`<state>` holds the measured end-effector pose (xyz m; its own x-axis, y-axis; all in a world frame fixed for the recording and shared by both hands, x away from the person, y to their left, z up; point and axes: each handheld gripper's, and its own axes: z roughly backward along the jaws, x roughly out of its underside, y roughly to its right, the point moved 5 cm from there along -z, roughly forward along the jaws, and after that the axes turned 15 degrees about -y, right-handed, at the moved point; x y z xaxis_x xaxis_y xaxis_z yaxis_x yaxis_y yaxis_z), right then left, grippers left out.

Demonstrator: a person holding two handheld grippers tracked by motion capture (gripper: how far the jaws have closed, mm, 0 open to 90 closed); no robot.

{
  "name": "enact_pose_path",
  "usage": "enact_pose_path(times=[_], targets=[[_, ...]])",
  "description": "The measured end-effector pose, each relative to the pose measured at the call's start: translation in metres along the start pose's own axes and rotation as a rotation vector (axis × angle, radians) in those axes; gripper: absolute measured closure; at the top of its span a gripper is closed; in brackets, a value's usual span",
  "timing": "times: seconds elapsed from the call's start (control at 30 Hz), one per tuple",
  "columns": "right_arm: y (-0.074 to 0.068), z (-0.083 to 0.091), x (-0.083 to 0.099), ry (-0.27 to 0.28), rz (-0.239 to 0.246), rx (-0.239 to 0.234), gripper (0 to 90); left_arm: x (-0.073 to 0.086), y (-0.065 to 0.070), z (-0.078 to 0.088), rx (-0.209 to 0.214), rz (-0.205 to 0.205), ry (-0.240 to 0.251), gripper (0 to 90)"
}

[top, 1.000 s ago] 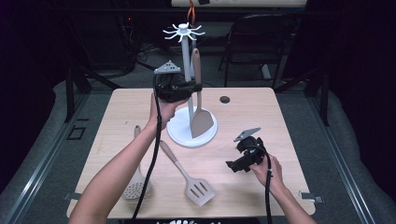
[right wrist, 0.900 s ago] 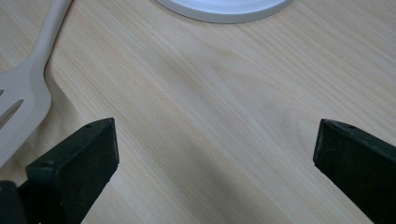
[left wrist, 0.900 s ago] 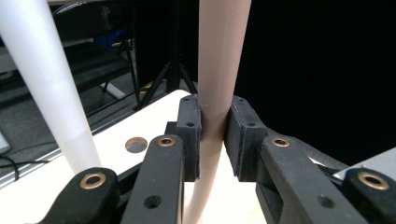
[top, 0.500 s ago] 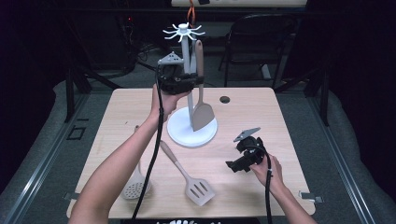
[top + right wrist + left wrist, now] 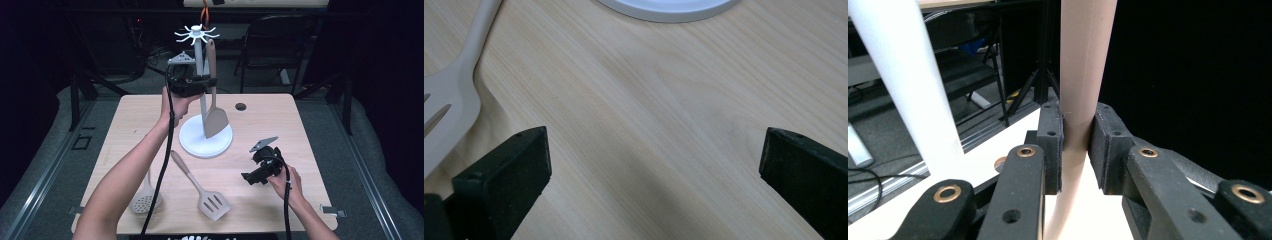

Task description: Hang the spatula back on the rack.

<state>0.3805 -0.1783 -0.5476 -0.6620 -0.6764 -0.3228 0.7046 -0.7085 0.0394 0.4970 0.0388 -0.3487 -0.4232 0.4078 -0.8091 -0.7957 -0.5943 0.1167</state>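
Note:
A white utensil stand (image 5: 199, 60) with a hooked crown rises from a round white base (image 5: 192, 142) at the table's middle. My left gripper (image 5: 209, 82) is shut on the handle of a beige solid turner (image 5: 215, 120), held upright beside the stand's pole with its blade hanging above the base. In the left gripper view the pads clamp the beige handle (image 5: 1077, 100), and the white pole (image 5: 908, 85) stands to its left. My right gripper (image 5: 246, 178) rests low over the table at the right, jaws wide open over bare wood (image 5: 654, 135).
A beige slotted turner (image 5: 202, 192) lies on the table in front of the base, its blade also at the edge (image 5: 446, 110) of the right gripper view. A perforated skimmer (image 5: 144, 200) lies at front left. A dark grommet (image 5: 240, 106) sits behind the base. A chair (image 5: 280, 45) stands beyond the table.
My left gripper has lifted the solid turner higher along the stand's pole, so its handle top now nears the hooked crown. The right gripper has stayed put.

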Motion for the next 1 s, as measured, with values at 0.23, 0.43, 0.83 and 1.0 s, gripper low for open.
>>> enact_pose_path(times=[0.23,0.43,0.83,1.0], targets=[[0.000,-0.001,0.000,-0.005,0.004,-0.001,0.0,0.001,-0.007,-0.001,-0.012,0.016,-0.001,76.4],[0.000,-0.002,0.000,-0.017,0.003,-0.004,0.0,0.002,-0.013,-0.002,-0.026,0.029,-0.004,76.4],[0.000,-0.002,0.000,-0.016,0.007,-0.004,0.1,0.003,-0.016,-0.003,-0.114,0.005,-0.009,76.0],[-0.001,-0.003,0.000,-0.021,0.010,-0.006,0.1,0.003,-0.015,-0.003,-0.139,0.000,-0.014,75.8]])
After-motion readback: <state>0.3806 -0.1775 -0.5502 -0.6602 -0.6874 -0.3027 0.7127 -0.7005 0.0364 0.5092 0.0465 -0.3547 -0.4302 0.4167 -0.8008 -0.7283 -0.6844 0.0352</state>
